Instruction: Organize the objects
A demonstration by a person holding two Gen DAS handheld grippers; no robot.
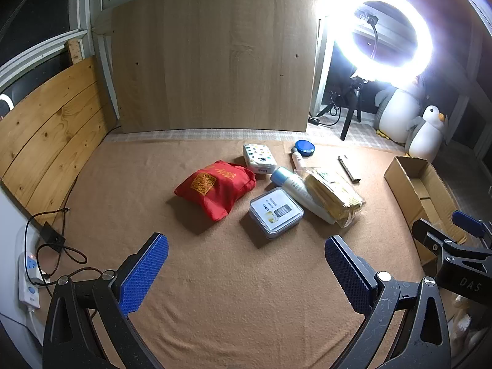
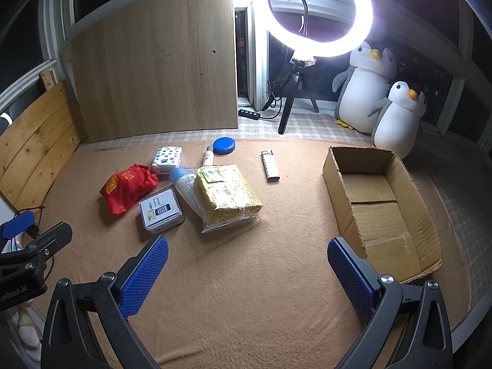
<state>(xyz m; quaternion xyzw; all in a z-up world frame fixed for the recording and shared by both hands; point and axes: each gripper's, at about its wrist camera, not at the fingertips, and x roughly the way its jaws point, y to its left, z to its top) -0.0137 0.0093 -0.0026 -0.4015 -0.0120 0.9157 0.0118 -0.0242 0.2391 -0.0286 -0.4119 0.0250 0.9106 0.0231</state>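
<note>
A soft brown blanket (image 2: 246,276) covered the floor. On it lay a red bag (image 2: 127,186), a small tin (image 2: 161,210), a yellow packet (image 2: 229,195), a blue lid (image 2: 224,146), a lighter (image 2: 270,166) and an open cardboard box (image 2: 335,172).

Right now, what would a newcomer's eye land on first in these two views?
The glaring ring light at the back right, with two plush penguins beneath it. Next, the red bag in the cluster of small items on the brown blanket, and the open cardboard box to their right.
</note>
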